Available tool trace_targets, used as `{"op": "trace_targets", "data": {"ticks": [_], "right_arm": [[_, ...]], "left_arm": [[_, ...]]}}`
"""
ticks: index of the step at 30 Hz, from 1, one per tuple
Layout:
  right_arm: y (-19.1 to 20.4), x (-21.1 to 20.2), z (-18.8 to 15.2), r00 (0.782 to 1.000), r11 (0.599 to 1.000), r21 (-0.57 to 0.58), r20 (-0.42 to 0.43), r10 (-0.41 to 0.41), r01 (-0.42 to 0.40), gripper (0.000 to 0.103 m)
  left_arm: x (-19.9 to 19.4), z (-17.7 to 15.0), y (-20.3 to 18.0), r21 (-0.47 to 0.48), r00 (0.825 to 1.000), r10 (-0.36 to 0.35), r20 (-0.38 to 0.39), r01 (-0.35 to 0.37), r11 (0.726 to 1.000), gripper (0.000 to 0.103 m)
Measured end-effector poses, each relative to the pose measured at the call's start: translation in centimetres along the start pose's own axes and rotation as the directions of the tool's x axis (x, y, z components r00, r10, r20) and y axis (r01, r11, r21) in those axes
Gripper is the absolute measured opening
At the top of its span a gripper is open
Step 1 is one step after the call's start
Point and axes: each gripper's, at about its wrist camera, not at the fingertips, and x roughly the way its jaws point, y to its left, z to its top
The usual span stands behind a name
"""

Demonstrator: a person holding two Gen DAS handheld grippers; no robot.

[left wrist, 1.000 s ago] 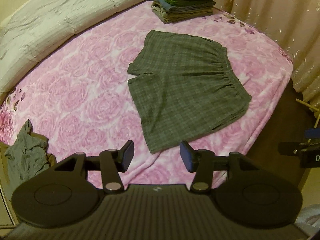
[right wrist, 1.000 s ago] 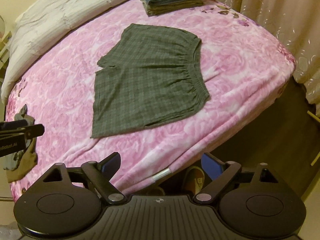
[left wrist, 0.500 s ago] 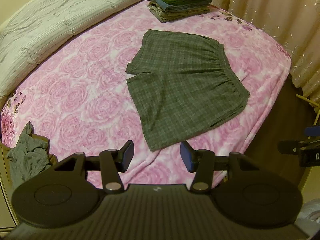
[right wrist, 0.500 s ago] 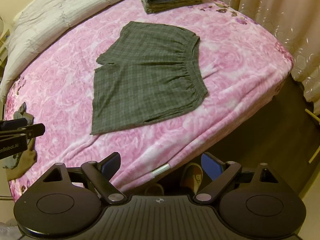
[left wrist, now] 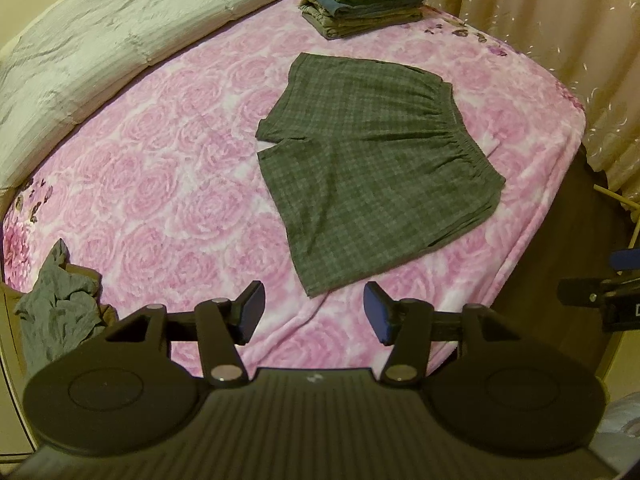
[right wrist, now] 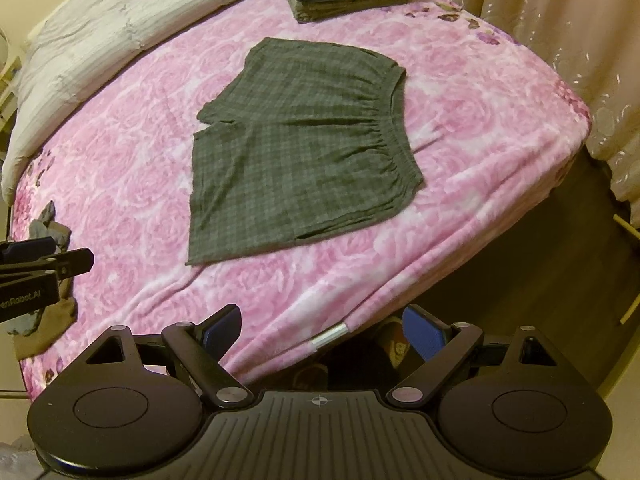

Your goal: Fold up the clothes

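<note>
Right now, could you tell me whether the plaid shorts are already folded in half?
No, the plaid shorts lie spread flat, both legs showing.

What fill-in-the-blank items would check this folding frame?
1. The shorts lie flat on a ____ blanket.
2. Both the left gripper and the right gripper are ____.
3. The stack of folded clothes sits at the ____ end of the bed from the grippers.

Missing words: pink; open; far
</note>
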Motion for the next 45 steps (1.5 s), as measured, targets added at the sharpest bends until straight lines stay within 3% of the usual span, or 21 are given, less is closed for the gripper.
{"op": "trace_targets", "data": {"ticks": [8,11,14,15,21,24,27,33,35,37,41,45], "right_arm": [[-2.0,2.0,1.5,0.999,0.999,0.038,-0.045,-0.005,0.007,0.090],[-2.7,3.5,2.7,0.998,1.000,0.031,-0.063,0.003,-0.001,0.090],[-3.7,5.4,4.1,0.998,1.000,0.028,-0.064,0.010,-0.008,0.090],[-4.3,6.3,4.7,0.998,0.999,0.034,-0.059,0.012,-0.010,0.090],[-8.2,11.8,8.4,1.000,0.996,0.091,0.001,0.015,-0.015,0.090],[-10.0,15.0,11.1,0.999,0.992,0.124,0.041,0.011,-0.016,0.090],[-10.9,17.8,13.9,0.996,0.991,0.136,0.084,-0.019,0.007,0.090],[-12.5,21.4,18.0,0.991,0.984,0.178,0.129,-0.021,-0.002,0.090],[-13.0,22.3,18.8,0.992,0.982,0.187,0.125,-0.018,-0.006,0.090],[-13.4,23.1,19.6,0.993,0.981,0.193,0.121,-0.015,-0.009,0.090],[-13.3,24.1,19.9,0.995,0.985,0.174,0.101,-0.018,0.000,0.090],[-13.4,25.2,20.5,0.997,0.985,0.173,0.079,-0.023,0.009,0.090]], "left_arm": [[2.7,1.0,1.9,-0.054,1.000,-0.014,-0.027,0.012,0.998,0.050],[4.7,2.1,3.4,-0.113,0.999,-0.026,-0.019,0.024,0.993,0.050],[7.7,3.3,5.5,-0.181,0.999,-0.038,0.000,0.038,0.983,0.048],[8.9,3.8,6.3,-0.200,0.999,-0.045,0.004,0.045,0.979,0.043],[18.8,7.5,10.5,-0.333,0.995,-0.098,0.008,0.095,0.938,0.037],[23.6,9.7,11.3,-0.341,0.992,-0.125,0.020,0.124,0.932,0.033],[27.9,11.7,11.7,-0.339,0.989,-0.143,0.027,0.143,0.930,0.023],[34.2,13.7,12.0,-0.293,0.993,-0.121,-0.010,0.113,0.949,0.023],[35.1,13.9,12.2,-0.293,0.991,-0.131,-0.007,0.123,0.948,0.022],[35.2,14.1,12.3,-0.285,0.991,-0.133,0.018,0.132,0.949,0.000],[34.3,14.2,12.7,-0.264,0.991,-0.114,0.070,0.129,0.956,0.000],[34.0,14.8,12.7,-0.205,0.996,-0.067,0.055,0.077,0.976,0.000]]}}
